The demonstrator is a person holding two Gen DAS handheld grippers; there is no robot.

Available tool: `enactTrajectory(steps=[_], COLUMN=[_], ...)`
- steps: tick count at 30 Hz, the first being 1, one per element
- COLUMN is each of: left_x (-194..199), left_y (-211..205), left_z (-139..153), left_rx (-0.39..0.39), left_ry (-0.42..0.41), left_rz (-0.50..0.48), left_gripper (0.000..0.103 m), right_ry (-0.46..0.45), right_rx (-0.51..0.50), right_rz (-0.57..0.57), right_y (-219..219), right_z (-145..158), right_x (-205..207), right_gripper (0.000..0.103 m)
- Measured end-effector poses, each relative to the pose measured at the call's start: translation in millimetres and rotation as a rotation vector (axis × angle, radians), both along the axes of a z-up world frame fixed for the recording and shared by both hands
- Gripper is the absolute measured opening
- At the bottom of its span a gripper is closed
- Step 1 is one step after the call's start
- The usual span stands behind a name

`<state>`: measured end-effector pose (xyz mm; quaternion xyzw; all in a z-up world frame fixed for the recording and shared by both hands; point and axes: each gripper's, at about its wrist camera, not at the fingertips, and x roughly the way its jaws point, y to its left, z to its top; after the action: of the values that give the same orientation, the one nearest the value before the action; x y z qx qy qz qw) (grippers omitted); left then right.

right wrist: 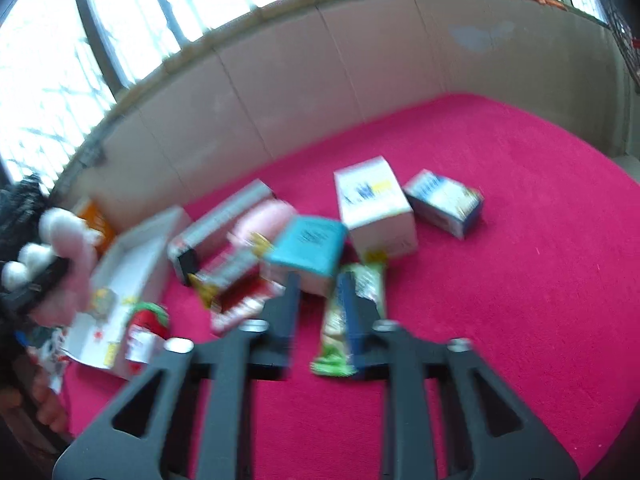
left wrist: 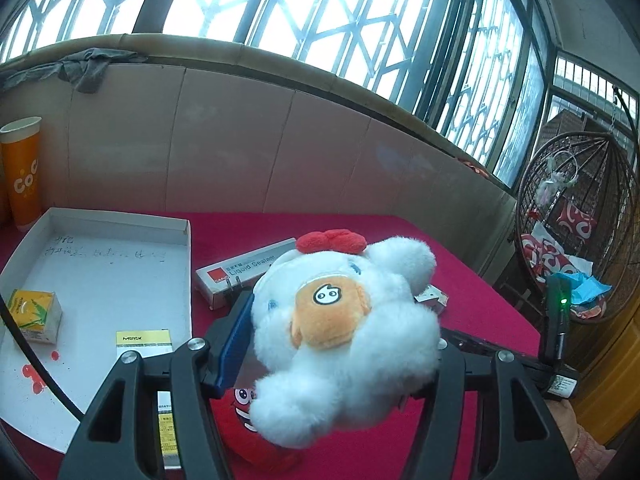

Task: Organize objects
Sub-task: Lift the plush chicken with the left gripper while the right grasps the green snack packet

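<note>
My left gripper [left wrist: 340,340] is shut on a white plush chicken [left wrist: 344,332] with a red comb and orange face, held above the red tablecloth. The white shallow box tray [left wrist: 100,272] lies to its left, holding a yellow-green juice carton [left wrist: 36,316] and a Merck box [left wrist: 144,342]. A red plush toy [left wrist: 240,412] lies under the gripper. My right gripper [right wrist: 318,300] is open and empty, above the cloth, near a green snack bar [right wrist: 352,320] and a teal-topped box [right wrist: 308,250]. The right view is blurred.
A grey Liquid Sealant box [left wrist: 240,276] lies behind the chicken. An orange CoCo cup [left wrist: 22,172] stands at the far left. In the right view, a white carton [right wrist: 376,208], a blue-white box [right wrist: 444,202] and red packets [right wrist: 236,292] lie on the cloth. A tiled wall runs behind.
</note>
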<state>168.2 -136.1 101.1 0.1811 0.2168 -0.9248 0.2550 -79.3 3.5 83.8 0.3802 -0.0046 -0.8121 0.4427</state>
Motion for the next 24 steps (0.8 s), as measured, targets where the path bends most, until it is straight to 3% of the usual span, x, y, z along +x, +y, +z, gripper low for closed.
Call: enactTrajectory(steps=[1,2,6,15,16,20,24], left_x=[0.4,0.2,-0.6,2.6,2.7,3.7,5.9], left_y=[-0.2,-0.3,-1.0,-0.4,-0.5,1.0,2.8], left_z=[-0.8,-1.6,-4.8,-5.1,-5.3,-5.0,-2.6], left_rx=[0.007,0.012,0.017,0.02,0.021,0.016,0.004], left_ry=[0.001,0.001,-0.005,-0.004,-0.005,-0.008,-0.007], left_rz=[0.002,0.002,0.002,0.019,0.021,0.028,0.034], left_gripper=[0.062,0.062,0.062,0.062,0.062,0.062,0.062], right_ry=[-0.026,-0.047,-0.076,0.097,0.095,0.131,0.106], right_rx=[0.035,0.053,0.104,0.304,0.303,0.325,0.26], right_rz=[-0.022,-0.036,-0.042,-0.011,0.006,0.031,0.024], right_y=[-1.7,-2.2,-12.8,-51.2,-52.2,-49.0,-32.1], right_z=[-8.6,-15.0,-29.2,-37.9,-38.6,-37.8,-33.2], right_x=[-5.2,-8.8,-16.0,-0.8,-0.2,3.5,-0.2], right_gripper=[0.074,0.076,0.076,0.076,0.075,0.036,0.035])
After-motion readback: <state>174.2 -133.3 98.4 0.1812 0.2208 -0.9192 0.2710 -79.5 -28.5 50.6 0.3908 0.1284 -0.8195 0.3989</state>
